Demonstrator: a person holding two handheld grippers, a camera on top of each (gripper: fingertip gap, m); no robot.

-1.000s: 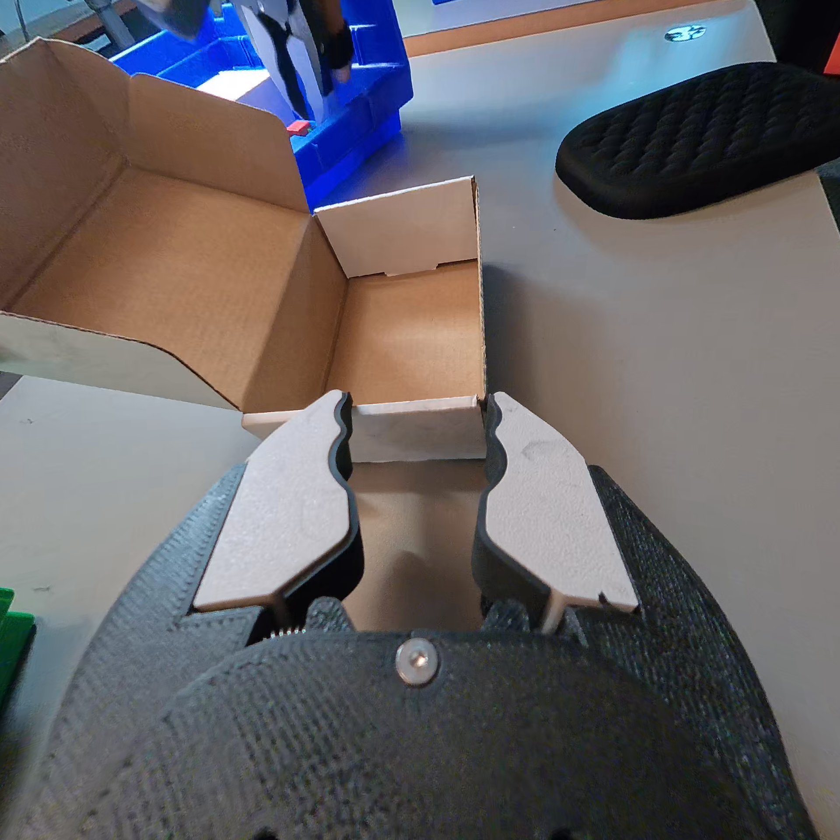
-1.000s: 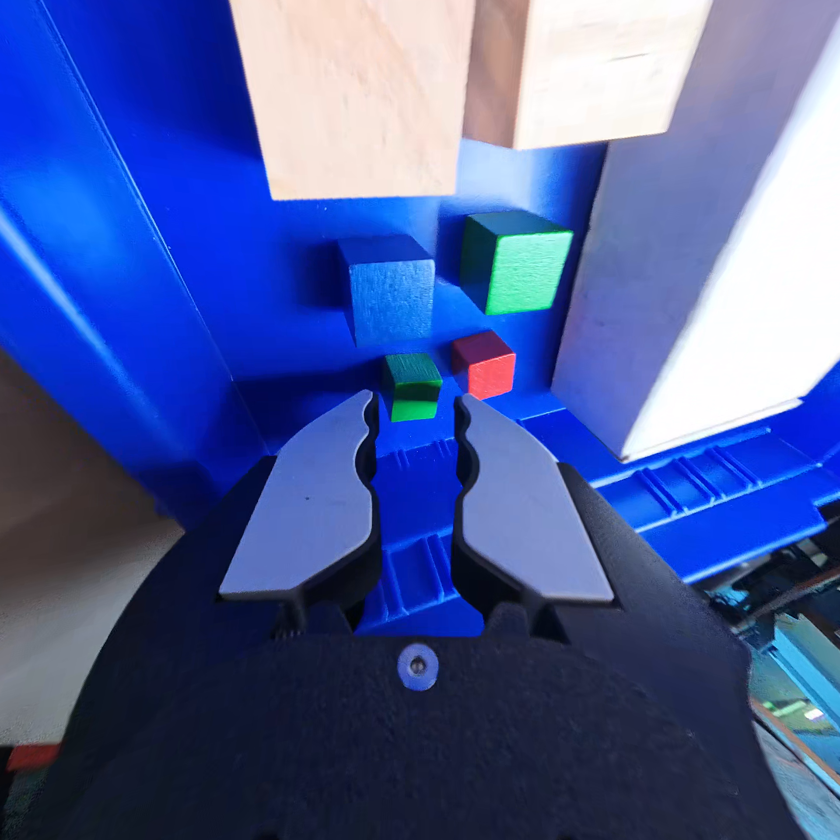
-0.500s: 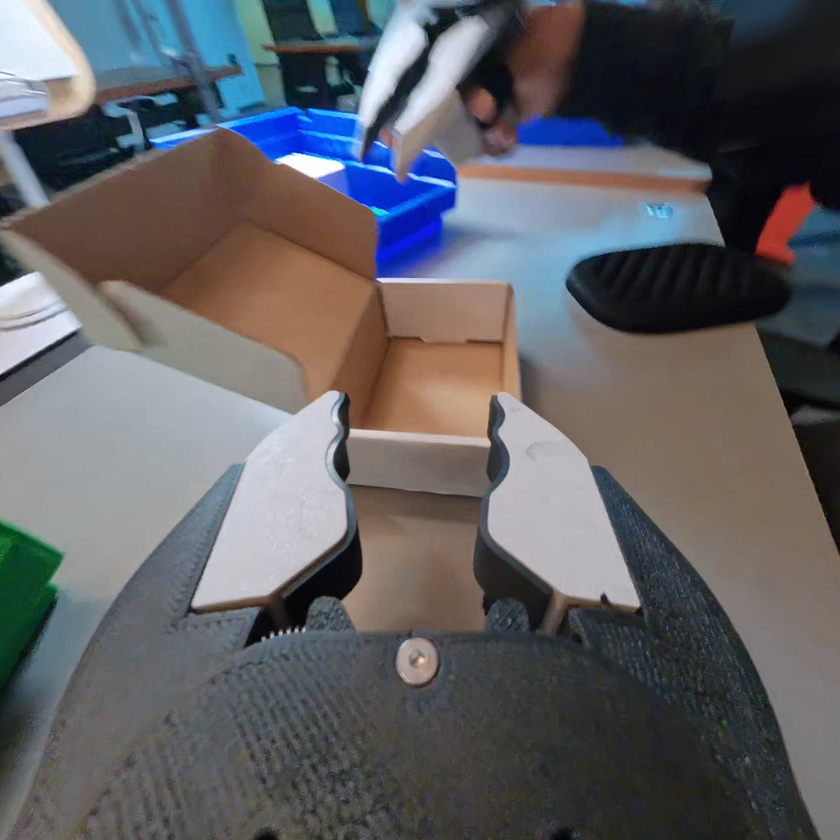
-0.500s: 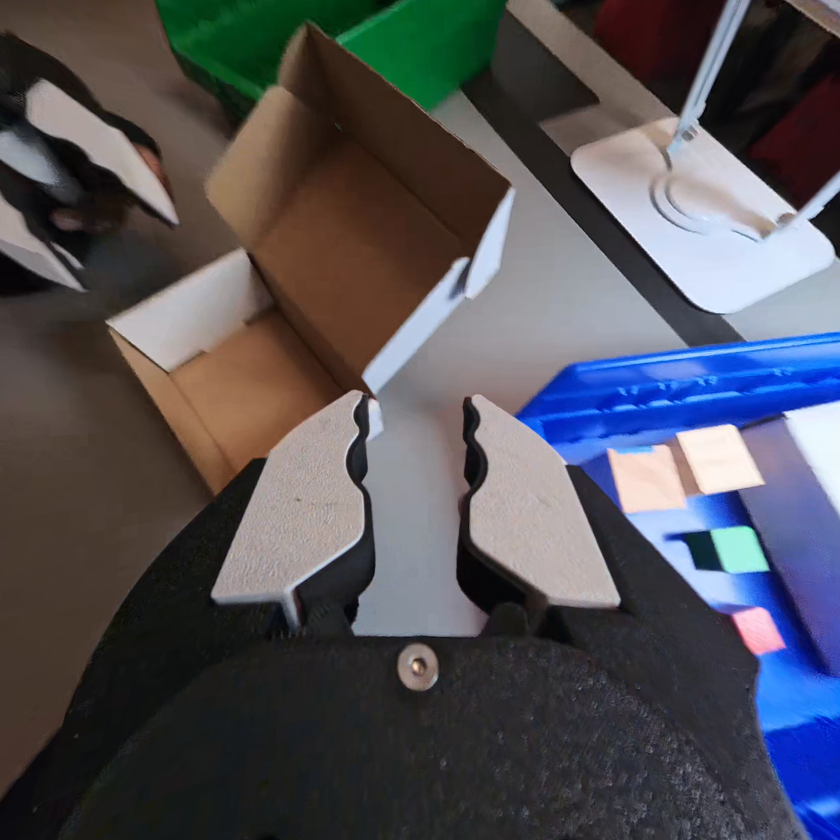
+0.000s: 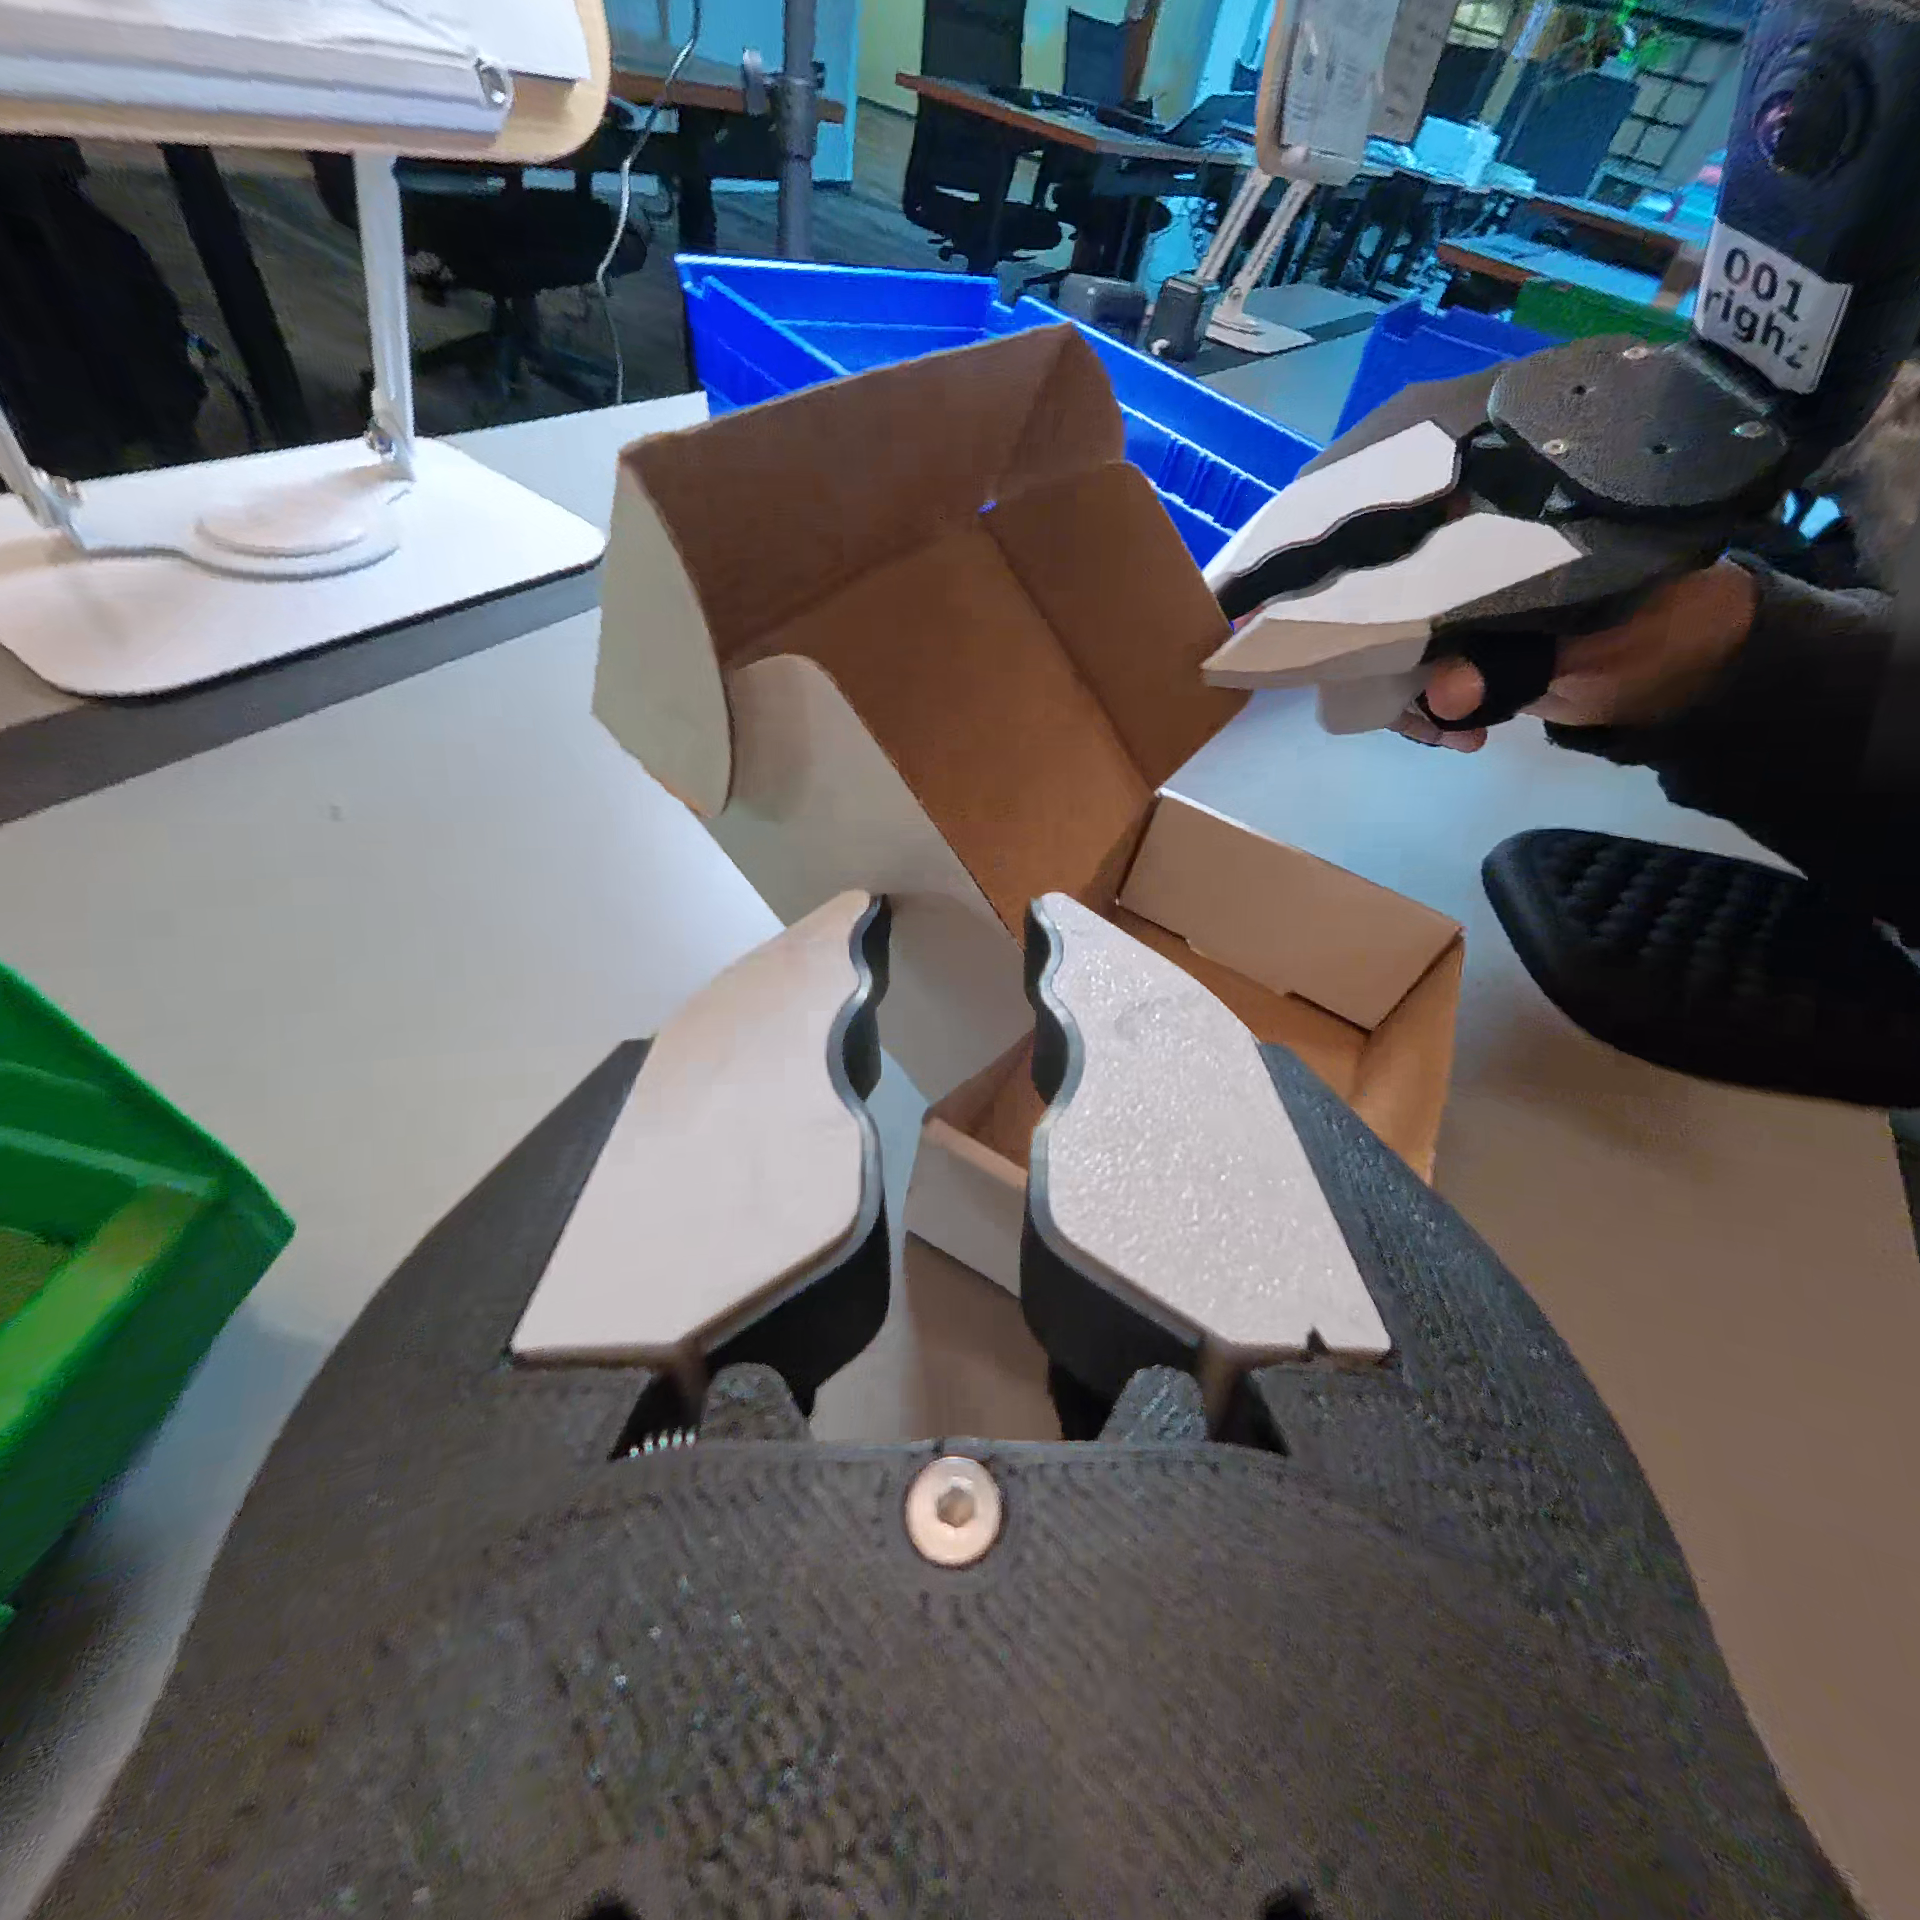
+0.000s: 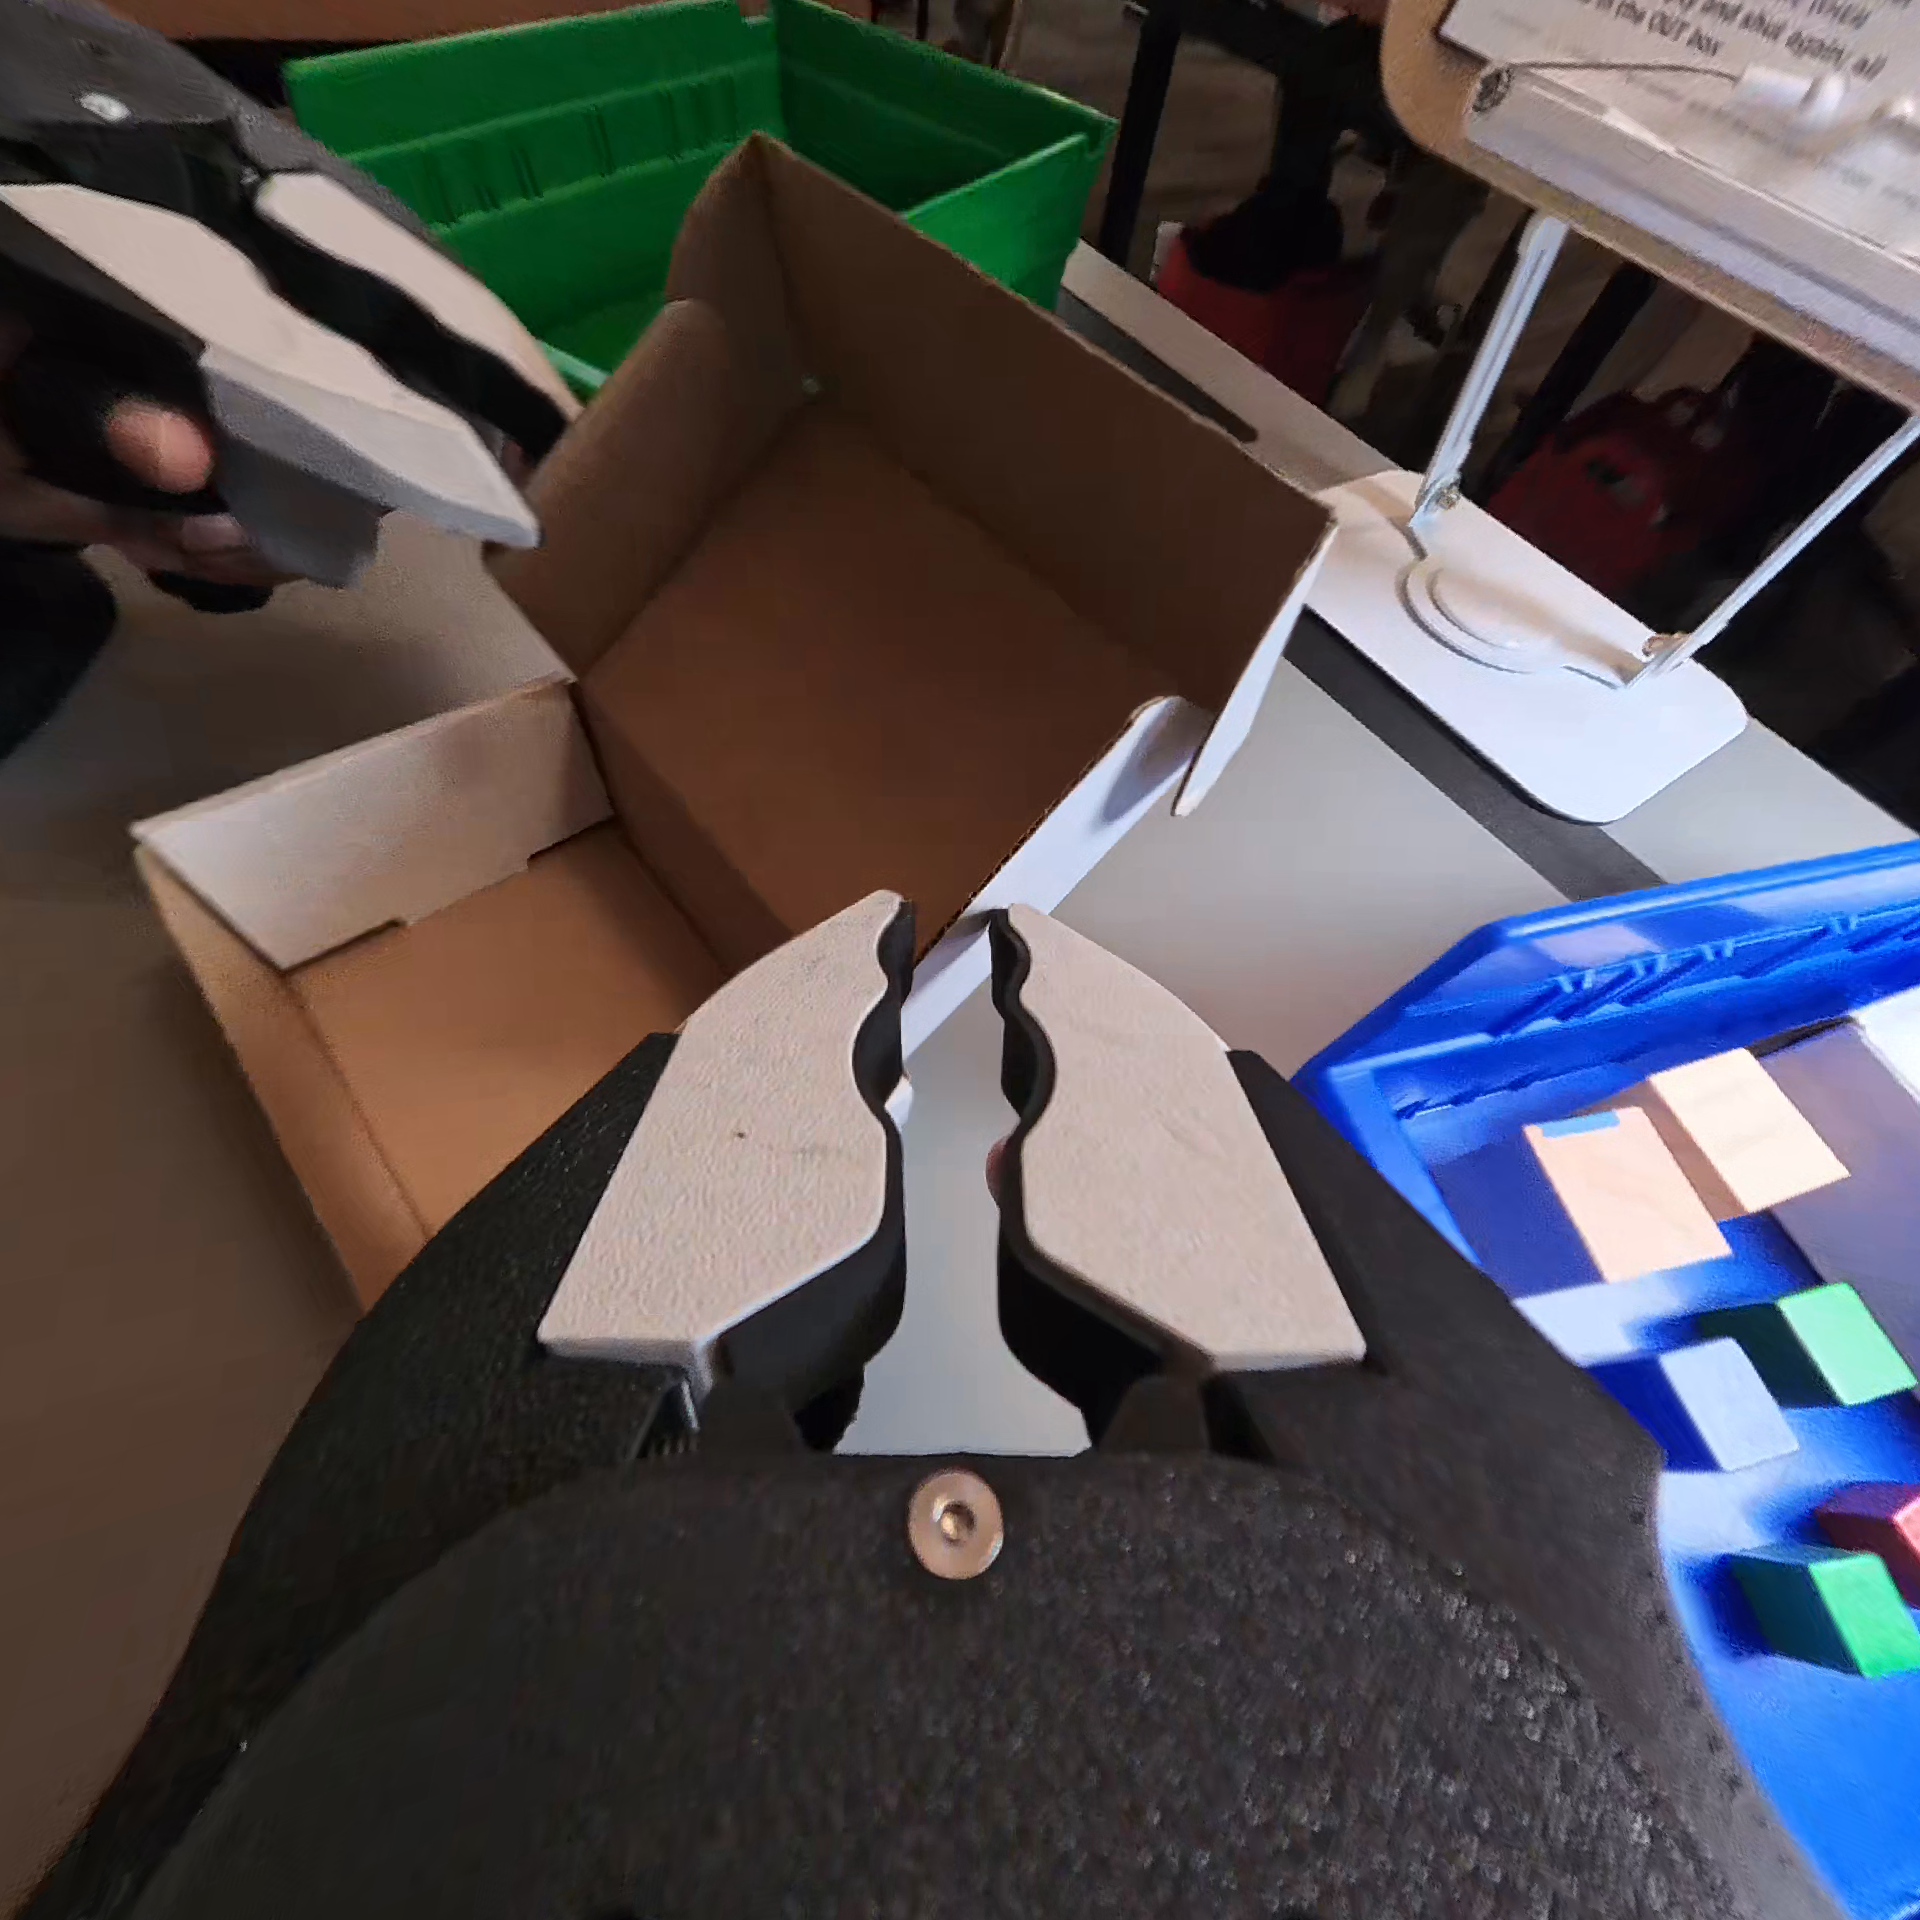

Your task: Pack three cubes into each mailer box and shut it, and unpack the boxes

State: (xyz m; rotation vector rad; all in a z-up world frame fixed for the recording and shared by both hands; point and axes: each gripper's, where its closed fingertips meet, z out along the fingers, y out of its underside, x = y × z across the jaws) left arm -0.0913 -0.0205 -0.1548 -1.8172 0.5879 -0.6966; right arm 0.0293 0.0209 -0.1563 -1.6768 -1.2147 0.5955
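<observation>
An empty cardboard mailer box stands on the table with its lid up. It also shows in the right wrist view, with its lid. My left gripper is open with a narrow gap, its tips at the lid's near white flap. It shows in the right wrist view by that flap. My right gripper holds nothing I can see, jaws a narrow gap apart. Its tips are at the lid's other side flap, as the left wrist view shows. Green, blue and red cubes lie in the blue bin.
A green bin sits at the left, also in the right wrist view. A white stand base stands behind the box. A black pad lies right of the box. Wooden blocks lie in the blue bin. Some 15 centimetres of space lies between my two pairs of fingers.
My right gripper left the blue bin empty and came to the lid's side flap. My left gripper swung left, from the box's front to the lid. Both jaws narrowed.
</observation>
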